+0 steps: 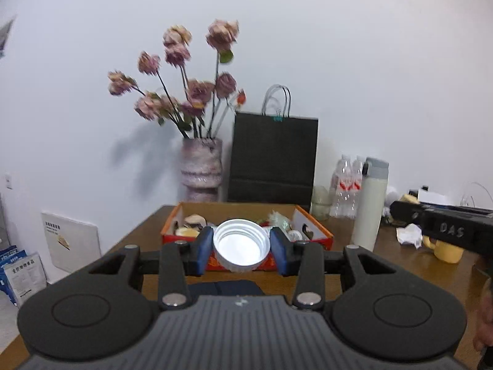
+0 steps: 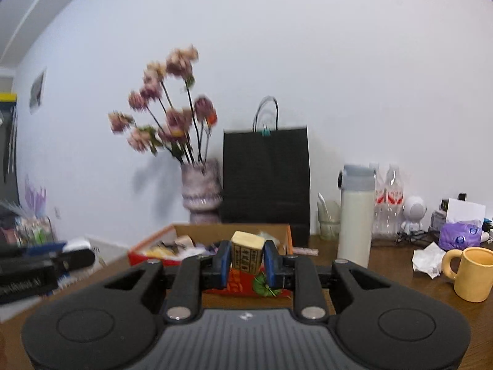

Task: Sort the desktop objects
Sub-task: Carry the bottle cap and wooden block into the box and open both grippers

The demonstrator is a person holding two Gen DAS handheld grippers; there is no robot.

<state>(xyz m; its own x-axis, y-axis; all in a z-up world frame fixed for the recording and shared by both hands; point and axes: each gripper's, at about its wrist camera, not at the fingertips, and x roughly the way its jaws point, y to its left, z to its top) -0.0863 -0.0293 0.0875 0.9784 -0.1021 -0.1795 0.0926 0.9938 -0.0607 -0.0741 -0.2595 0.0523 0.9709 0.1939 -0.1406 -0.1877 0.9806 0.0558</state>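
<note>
The left gripper (image 1: 241,246) clamps a white screw lid (image 1: 241,244) by its rim between the blue pads, hollow side facing the camera. The right gripper (image 2: 246,260) pinches a small yellow packet (image 2: 247,250) upright between its jaws. Just beyond both jaws lies the orange cardboard box (image 1: 317,231), apparently the bin where such loose things are gathered.
</note>
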